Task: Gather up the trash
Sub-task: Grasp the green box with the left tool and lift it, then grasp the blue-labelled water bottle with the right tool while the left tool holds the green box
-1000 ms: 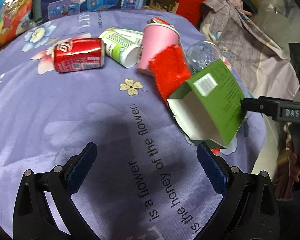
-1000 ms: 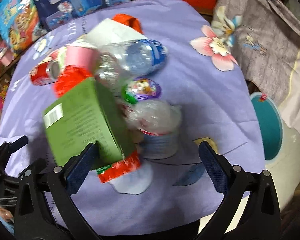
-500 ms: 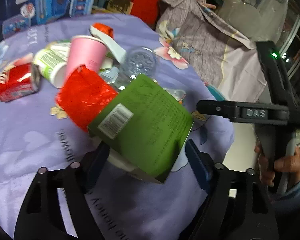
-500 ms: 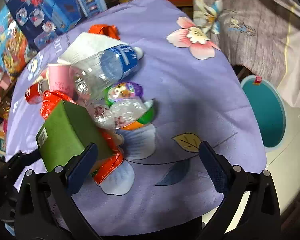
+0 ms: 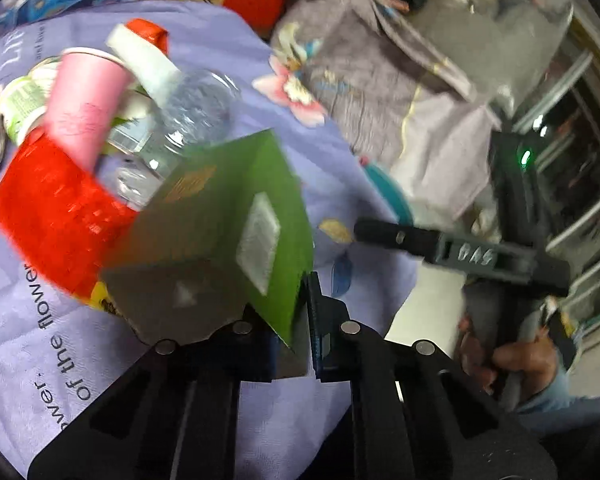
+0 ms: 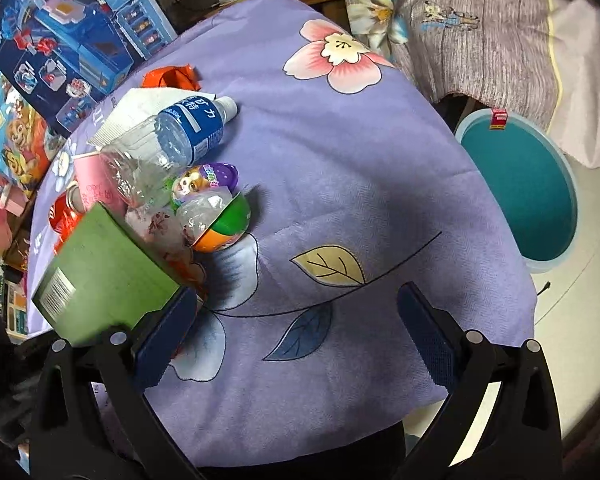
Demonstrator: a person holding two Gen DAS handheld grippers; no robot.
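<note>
My left gripper is shut on the edge of a green cardboard box, which it holds lifted and tilted; the box also shows in the right wrist view. My right gripper is open and empty above the purple tablecloth. On the cloth lies a pile of trash: a clear plastic bottle, a pink paper cup, a red wrapper, a toy capsule and a red can. A teal bin stands on the floor at the right.
The right gripper's body and the hand holding it show at the right of the left wrist view. Toy boxes stand behind the table. A grey garment hangs at the far right. White paper lies under the bottle.
My left gripper has shut on the green box and lifted it off the pile. My right gripper has drawn back from the pile towards the table's right edge, still open.
</note>
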